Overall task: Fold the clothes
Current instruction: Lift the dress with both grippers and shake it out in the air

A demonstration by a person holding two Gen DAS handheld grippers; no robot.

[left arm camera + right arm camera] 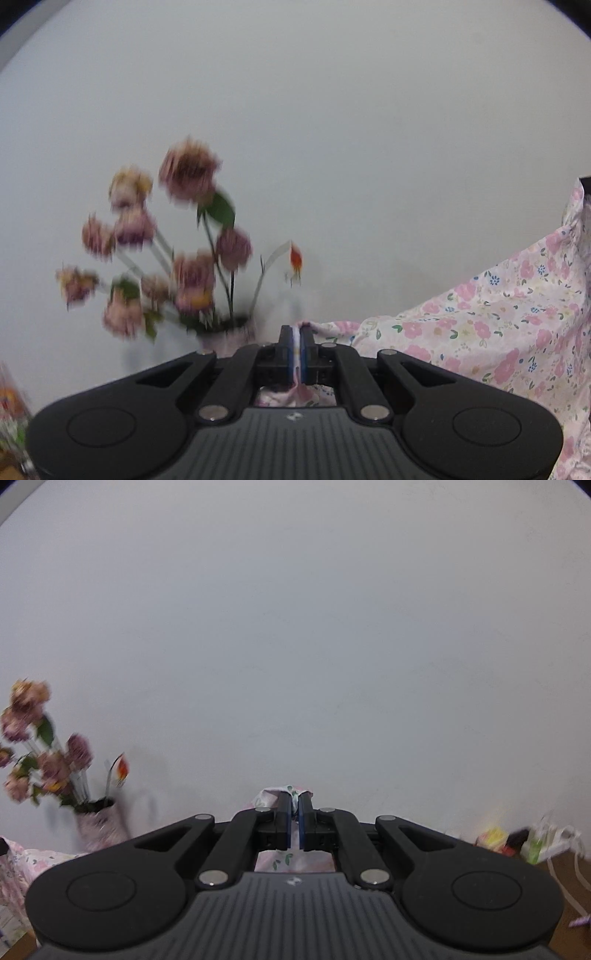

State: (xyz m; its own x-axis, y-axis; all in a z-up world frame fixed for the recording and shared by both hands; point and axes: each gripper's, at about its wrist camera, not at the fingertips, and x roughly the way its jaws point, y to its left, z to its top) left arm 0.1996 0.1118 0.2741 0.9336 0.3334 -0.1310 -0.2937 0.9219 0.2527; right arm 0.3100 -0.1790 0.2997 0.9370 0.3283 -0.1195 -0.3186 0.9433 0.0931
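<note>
A pink floral garment (498, 325) hangs stretched between both grippers, raised in front of a plain white wall. My left gripper (297, 332) is shut on one edge of it; the cloth bunches between the blue pads and spreads away to the right. My right gripper (294, 801) is shut on another edge of the garment (284, 860), which shows above the fingertips and below the jaws. A strip of the same cloth shows at the far left of the right wrist view (14, 871). Most of the garment hangs out of sight below.
A vase of pink flowers (177, 251) stands against the wall to the left, also in the right wrist view (48, 764). Small colourful items and a white cable (524, 842) lie on a brown surface at the right. More clutter (11, 413) sits at the far left.
</note>
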